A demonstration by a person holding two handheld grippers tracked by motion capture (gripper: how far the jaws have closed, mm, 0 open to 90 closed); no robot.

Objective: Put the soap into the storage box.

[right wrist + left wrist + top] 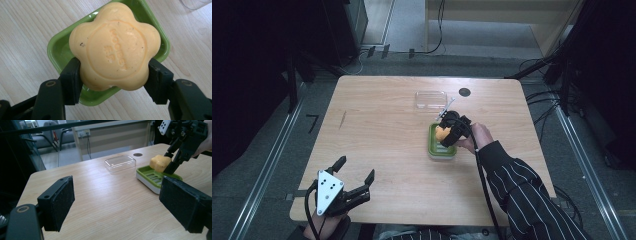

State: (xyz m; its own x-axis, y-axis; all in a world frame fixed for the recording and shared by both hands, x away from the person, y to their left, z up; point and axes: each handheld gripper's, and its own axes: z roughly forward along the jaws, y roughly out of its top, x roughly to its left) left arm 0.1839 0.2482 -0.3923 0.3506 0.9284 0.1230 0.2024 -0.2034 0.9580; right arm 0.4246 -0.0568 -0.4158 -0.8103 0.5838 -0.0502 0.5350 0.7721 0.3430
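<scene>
The right claw [113, 75] grips a yellow flower-shaped soap [115, 46] by its two sides, its jaws pressed against it, holding it just above a green soap dish [434, 150] right of the surface's [382, 130] centre. A clear plastic lid [430, 99] lies just beyond the dish, toward the far edge. The left claw [356, 170] hangs over the near left corner, jaws spread wide and holding nothing.
</scene>
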